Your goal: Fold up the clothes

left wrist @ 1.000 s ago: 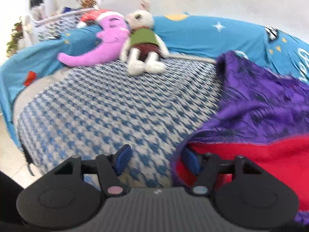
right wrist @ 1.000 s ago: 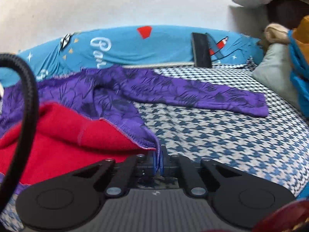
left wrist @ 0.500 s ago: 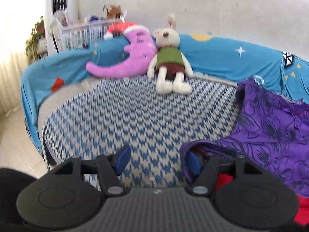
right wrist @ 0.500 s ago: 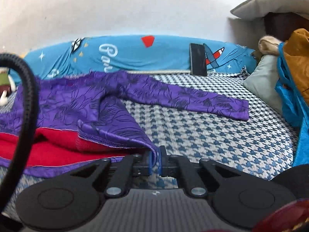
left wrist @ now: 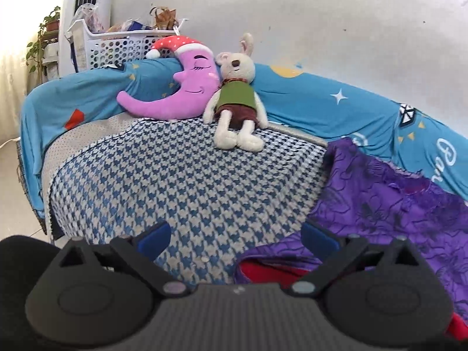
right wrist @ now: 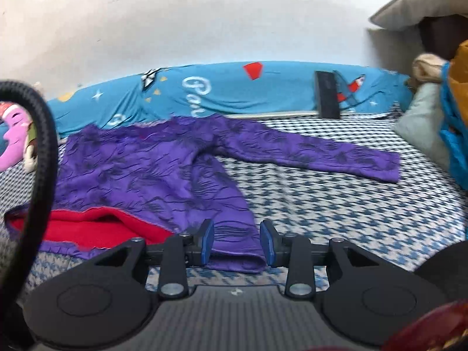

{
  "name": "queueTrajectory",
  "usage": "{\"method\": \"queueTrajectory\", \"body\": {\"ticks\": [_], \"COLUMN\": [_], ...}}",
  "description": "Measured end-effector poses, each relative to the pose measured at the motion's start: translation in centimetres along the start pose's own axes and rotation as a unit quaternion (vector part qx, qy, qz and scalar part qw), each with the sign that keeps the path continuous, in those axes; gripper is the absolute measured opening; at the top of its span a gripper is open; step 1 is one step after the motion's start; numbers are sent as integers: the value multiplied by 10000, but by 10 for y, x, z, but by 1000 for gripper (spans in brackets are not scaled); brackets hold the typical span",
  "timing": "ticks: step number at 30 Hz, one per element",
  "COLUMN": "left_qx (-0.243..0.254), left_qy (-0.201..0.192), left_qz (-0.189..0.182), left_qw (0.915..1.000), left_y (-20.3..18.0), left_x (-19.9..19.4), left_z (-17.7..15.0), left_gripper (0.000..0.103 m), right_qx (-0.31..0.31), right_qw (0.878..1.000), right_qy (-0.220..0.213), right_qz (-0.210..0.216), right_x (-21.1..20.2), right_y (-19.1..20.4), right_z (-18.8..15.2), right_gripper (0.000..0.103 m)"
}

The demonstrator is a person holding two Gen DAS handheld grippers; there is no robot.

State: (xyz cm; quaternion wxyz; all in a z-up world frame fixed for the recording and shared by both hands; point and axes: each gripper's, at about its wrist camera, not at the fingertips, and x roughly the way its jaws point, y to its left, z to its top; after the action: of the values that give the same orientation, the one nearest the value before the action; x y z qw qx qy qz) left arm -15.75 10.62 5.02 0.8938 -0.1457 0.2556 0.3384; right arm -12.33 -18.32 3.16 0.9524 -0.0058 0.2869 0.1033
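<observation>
A purple patterned top point(right wrist: 146, 172) with a red lining point(right wrist: 96, 225) lies on the houndstooth bed cover point(right wrist: 321, 204), one sleeve point(right wrist: 336, 155) stretched out to the right. My right gripper point(right wrist: 237, 243) is open, its blue pads either side of the folded-over sleeve end point(right wrist: 234, 248) lying on the bed. In the left wrist view the same top point(left wrist: 395, 204) fills the right side and my left gripper point(left wrist: 237, 238) is open above the cover point(left wrist: 175, 181); its right pad stands at the top's hem, holding nothing.
A pink moon plush point(left wrist: 181, 93) and a rabbit doll point(left wrist: 237, 102) lean on the blue bolster point(left wrist: 321, 108) at the back. A white laundry basket point(left wrist: 117, 44) stands behind. A dark phone-like slab point(right wrist: 327, 95), grey pillows point(right wrist: 424, 134) and piled clothes point(right wrist: 456, 102) sit at the right.
My right gripper has opened and let go of the sleeve end, which now lies folded over on the bed. The top has been lowered flat; the left gripper stayed open and drew back.
</observation>
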Motion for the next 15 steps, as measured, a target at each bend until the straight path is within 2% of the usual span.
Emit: {"method": "queueTrajectory", "body": {"ticks": [4,8,11,15], "left_qx": [92,202,369,605], "left_qy": [157,281,257,228], "left_qz": [-229,-384,-475,-526], "left_qw": [9996,9987,9979,9965], "left_y": [-7,-16,-23,-32], "left_x": [7,15,16,19], "left_z": [-8,-18,-26,-34], "left_gripper": [100,100,100,103], "right_qx": [-229,-570,-827,-1109], "right_qw": [9984,9950,9925,9895], "right_qy": [185,351,434,475], "right_qz": [482,736,791,798], "right_x": [18,34,45,58], "right_y": [14,29,39,52], "right_z": [0,0,-3,-4], "right_gripper": [36,42,46,47]}}
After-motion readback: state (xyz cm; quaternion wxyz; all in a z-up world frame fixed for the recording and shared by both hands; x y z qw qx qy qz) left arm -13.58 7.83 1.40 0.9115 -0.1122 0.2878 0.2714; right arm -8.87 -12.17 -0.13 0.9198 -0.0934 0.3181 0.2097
